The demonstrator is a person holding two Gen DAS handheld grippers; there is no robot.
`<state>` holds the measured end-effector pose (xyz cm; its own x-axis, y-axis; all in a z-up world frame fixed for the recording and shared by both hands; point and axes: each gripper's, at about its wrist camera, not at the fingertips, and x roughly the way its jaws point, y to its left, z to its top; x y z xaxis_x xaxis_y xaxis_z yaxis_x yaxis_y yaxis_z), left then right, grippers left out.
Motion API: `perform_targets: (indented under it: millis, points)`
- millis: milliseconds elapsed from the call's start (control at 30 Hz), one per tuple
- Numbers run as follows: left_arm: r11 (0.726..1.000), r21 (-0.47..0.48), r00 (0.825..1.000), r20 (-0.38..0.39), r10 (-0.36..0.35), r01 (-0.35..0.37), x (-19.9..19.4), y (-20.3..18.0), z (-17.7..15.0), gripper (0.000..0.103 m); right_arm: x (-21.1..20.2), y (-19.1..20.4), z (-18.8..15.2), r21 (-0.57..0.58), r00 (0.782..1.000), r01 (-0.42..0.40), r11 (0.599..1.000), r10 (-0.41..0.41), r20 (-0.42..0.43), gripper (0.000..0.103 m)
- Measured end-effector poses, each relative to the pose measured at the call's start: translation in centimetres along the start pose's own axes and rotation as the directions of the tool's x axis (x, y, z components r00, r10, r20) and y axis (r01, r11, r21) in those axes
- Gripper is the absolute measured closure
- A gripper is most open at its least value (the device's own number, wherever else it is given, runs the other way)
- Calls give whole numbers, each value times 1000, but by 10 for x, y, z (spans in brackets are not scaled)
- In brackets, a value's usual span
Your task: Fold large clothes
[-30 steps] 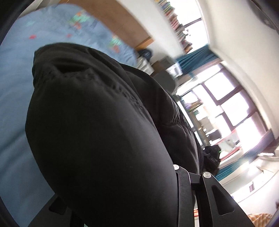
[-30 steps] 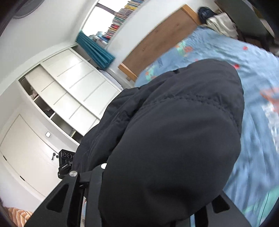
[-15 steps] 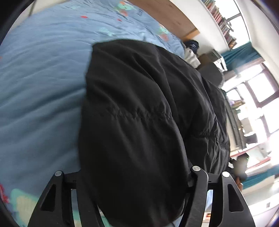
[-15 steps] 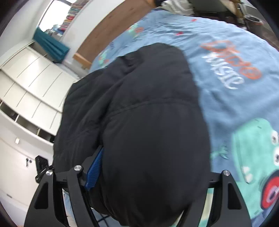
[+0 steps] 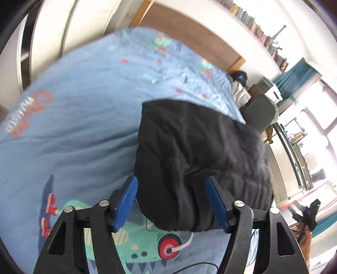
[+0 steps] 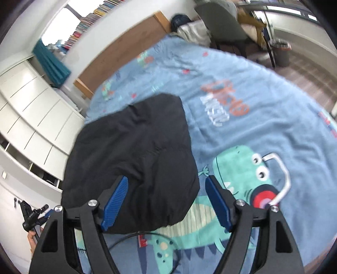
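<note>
Left wrist view: the left gripper [image 5: 171, 203] stands wide, its jaws having just been opening, its blue ribbed pads [image 5: 124, 204] clear of the folded black padded jacket [image 5: 200, 156], which lies on the light blue dinosaur-print bedspread [image 5: 69, 130]; right wrist view: the right gripper [image 6: 166, 203], likewise just spread, grips nothing; the jacket's near edge lies between its pads.

The near edge of the black jacket [image 5: 200, 160] is hidden behind the gripper frames in both views. The books [image 6: 92, 15] on the high shelf are too small and blurred to be read. The bedspread [image 5: 73, 126] print is smeared by blur.
</note>
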<state>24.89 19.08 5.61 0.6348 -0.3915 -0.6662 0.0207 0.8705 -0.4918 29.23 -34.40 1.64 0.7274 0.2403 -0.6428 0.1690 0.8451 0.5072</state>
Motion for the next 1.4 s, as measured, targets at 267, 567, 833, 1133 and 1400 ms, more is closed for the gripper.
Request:
perform_targets:
  millis: [267,567,833,1133,1400]
  points:
    - [989,115,979,190,68,-91,-89,-57,-49,16,-102,74,-34,-186,997,-23,982,37,67,28]
    - [960,180,931,336,144,-213,-135,-102,-144,10,-175,150,-129,-352,993,36,935,5,114,28]
    - [913,211,858,464,222,-350,-175,-119,-180,3,-222,193,-198,-465,976,135,875,-37,213,28]
    - [883,195,833,464,301,-428,-165,-115,-196,1,-228,210,-228,-475,959,192,859,-62,277,27]
    - [844,227,822,445,355,-487,-143,-132,-206,1,-204,209,-246,-461,963,198,865,-85,254,27]
